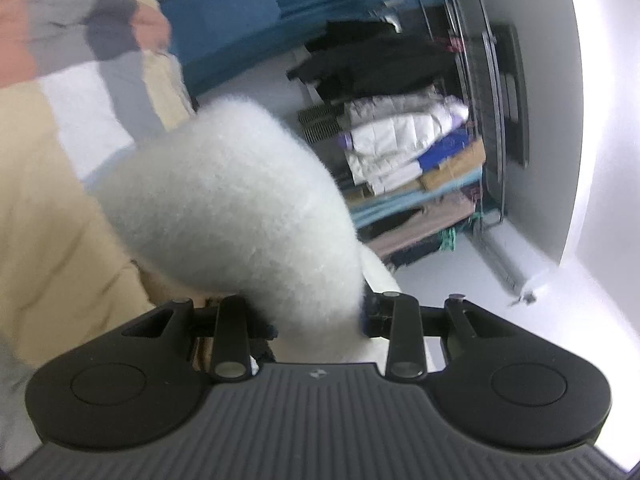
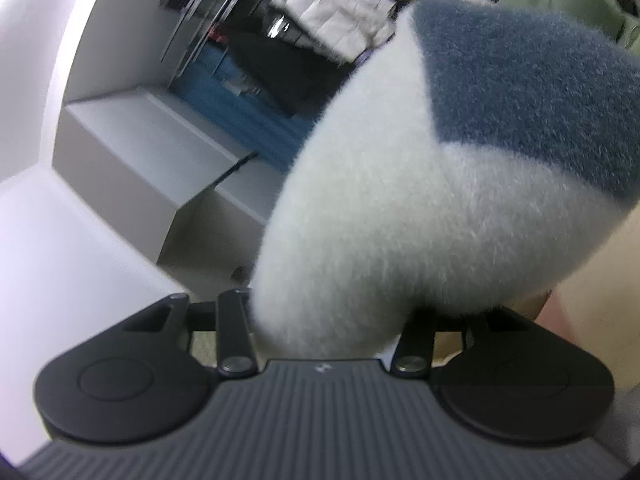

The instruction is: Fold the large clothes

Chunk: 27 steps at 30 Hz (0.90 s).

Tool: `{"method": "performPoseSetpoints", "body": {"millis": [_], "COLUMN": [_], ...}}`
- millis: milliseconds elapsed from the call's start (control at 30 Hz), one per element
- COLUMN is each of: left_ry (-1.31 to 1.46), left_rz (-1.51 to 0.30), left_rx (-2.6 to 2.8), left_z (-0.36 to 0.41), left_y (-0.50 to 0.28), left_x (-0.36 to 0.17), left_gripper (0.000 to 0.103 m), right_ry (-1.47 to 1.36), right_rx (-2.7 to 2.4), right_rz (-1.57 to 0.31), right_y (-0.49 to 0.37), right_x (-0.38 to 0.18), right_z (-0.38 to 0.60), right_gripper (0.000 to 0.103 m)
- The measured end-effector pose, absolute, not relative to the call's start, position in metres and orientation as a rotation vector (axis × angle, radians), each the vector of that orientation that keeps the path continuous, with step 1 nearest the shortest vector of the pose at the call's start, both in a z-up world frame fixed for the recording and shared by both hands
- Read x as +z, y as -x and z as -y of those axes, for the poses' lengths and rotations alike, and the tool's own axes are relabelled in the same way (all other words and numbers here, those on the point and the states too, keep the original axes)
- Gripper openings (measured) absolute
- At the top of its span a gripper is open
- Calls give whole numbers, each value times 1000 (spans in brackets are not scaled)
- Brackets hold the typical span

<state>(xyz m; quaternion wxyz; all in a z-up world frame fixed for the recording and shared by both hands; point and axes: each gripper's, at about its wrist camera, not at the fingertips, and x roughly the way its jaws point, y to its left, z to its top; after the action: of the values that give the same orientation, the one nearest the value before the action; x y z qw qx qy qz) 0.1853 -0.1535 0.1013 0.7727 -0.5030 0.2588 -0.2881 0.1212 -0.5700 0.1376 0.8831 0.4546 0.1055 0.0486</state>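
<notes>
Left wrist view: cream fabric [image 1: 48, 208] fills the left edge. At centre, a bunched fold of the fluffy white garment [image 1: 232, 208] rises from the left gripper [image 1: 320, 320], whose fingers are hidden under the pile and clamped on it. A rack of stacked clothes [image 1: 404, 152] stands at upper right.

Right wrist view: a grey ledge [image 2: 152, 148] sits at left. The same garment, white with a blue-grey patch [image 2: 520, 100], bulges from centre to right, clamped in the right gripper [image 2: 332, 332].
</notes>
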Motion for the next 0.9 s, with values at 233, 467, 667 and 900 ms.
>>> {"method": "performPoseSetpoints", "body": {"millis": [233,467,667,900], "left_ry": [1024,987,976,970], "left_rz": [-640,-743,-782,-782], "left_rx": [-633,-616,-593,-618], "left_z": [244,284,293,293], "left_y": [-241,-283,-289,-292], "left_x": [68,-11,-86,-127], "left_gripper": [39,39,39,41], "right_ry": [-990,-1025,-1065,-1097], "right_rx": [-12,-64,-81,-65], "right_rz": [-231,-259,-327,-321], "right_y": [-138,-139,-126,-106], "right_x": [105,36,-37,-90], "right_z": [622,656,665,661], "right_gripper": [50,50,50,51]}}
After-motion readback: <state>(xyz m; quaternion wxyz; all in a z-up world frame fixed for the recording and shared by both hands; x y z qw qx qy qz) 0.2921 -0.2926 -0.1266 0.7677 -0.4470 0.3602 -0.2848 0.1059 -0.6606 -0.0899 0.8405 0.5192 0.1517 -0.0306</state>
